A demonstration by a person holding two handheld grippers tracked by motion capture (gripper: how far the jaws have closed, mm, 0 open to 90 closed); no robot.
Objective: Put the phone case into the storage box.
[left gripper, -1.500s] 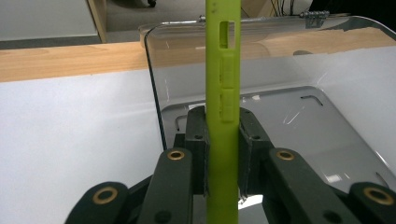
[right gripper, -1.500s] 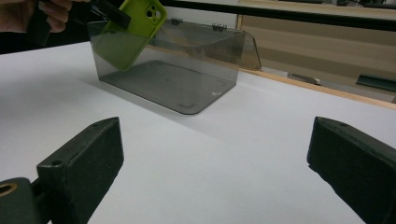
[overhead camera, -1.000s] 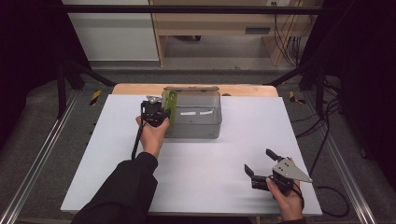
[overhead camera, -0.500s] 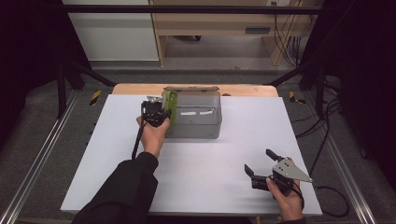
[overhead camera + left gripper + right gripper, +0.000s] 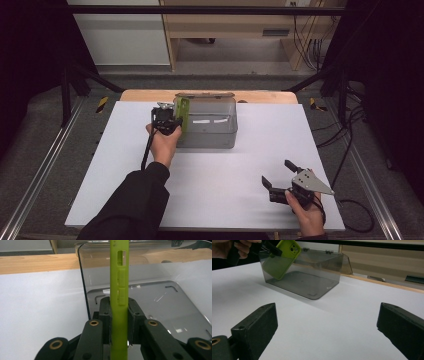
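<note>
Work surface: a table covered by a white sheet, with a strip of bare pale wood exposed along the far edge. The sheet is flat and appears unmarked. Resting directly on it, toward the far edge and left of centre, is one smoky transparent plastic box with rounded corners; its base sits flush on the sheet. A hinged lid seems to stand open at its far side, though glare makes this uncertain.
</note>
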